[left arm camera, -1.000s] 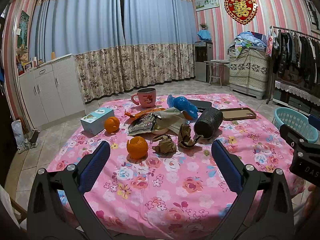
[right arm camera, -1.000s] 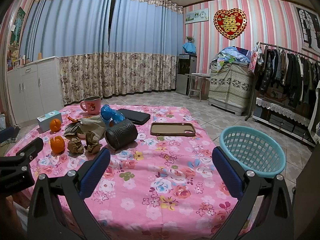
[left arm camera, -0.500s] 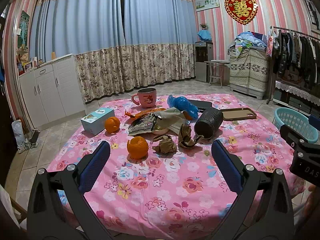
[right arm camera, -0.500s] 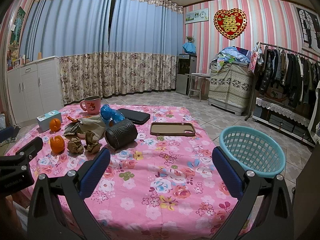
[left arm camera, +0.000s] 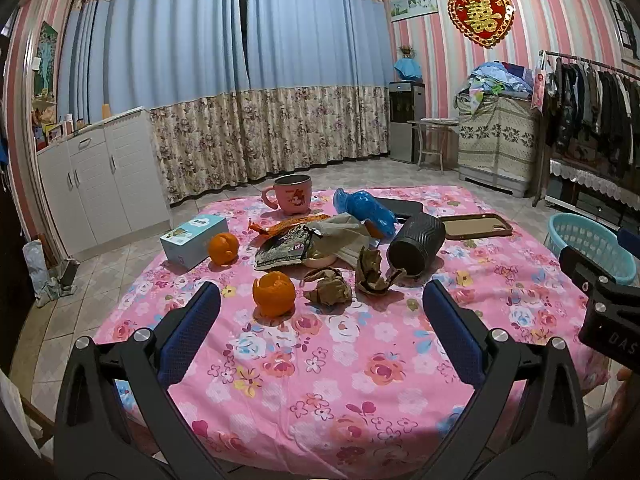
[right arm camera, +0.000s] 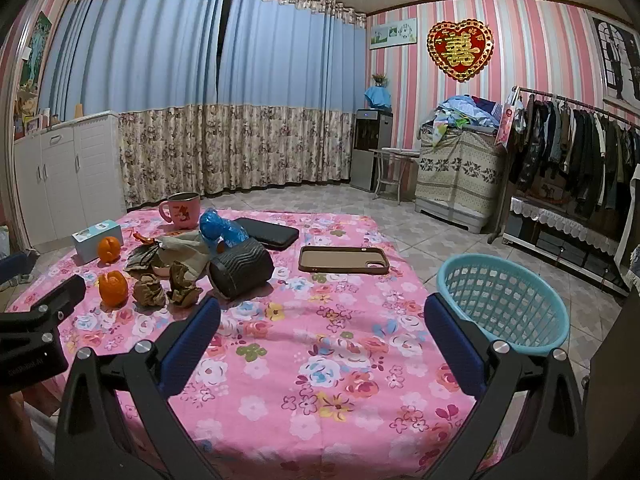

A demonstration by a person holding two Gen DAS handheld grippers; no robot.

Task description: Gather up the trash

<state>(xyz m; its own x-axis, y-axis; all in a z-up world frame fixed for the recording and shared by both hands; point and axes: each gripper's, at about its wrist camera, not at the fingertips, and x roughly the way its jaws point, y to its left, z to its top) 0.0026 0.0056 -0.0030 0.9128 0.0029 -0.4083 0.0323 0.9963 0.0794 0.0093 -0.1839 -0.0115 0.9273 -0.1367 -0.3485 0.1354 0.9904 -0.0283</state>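
A pile of trash lies on the pink floral tablecloth (left arm camera: pixel 320 352): two crumpled brown papers (left arm camera: pixel 329 290) (left arm camera: pixel 372 272), orange peel (left arm camera: pixel 274 289), a snack wrapper (left arm camera: pixel 286 246), a blue plastic bag (left arm camera: pixel 362 208). The pile also shows in the right wrist view, with the brown papers (right arm camera: pixel 150 290) at the left. A light blue basket (right arm camera: pixel 502 300) stands at the table's right edge. My left gripper (left arm camera: pixel 320 332) is open and empty, short of the peel. My right gripper (right arm camera: pixel 322 336) is open and empty over the table's front.
A pink mug (left arm camera: pixel 292 196), a tissue box (left arm camera: pixel 194 236), a second orange (left arm camera: pixel 223 249), a black ribbed cylinder on its side (left arm camera: pixel 416 246), a brown phone case (left arm camera: pixel 476 226) and a black wallet (right arm camera: pixel 266 232) also lie on the table. White cabinets stand left, a clothes rack right.
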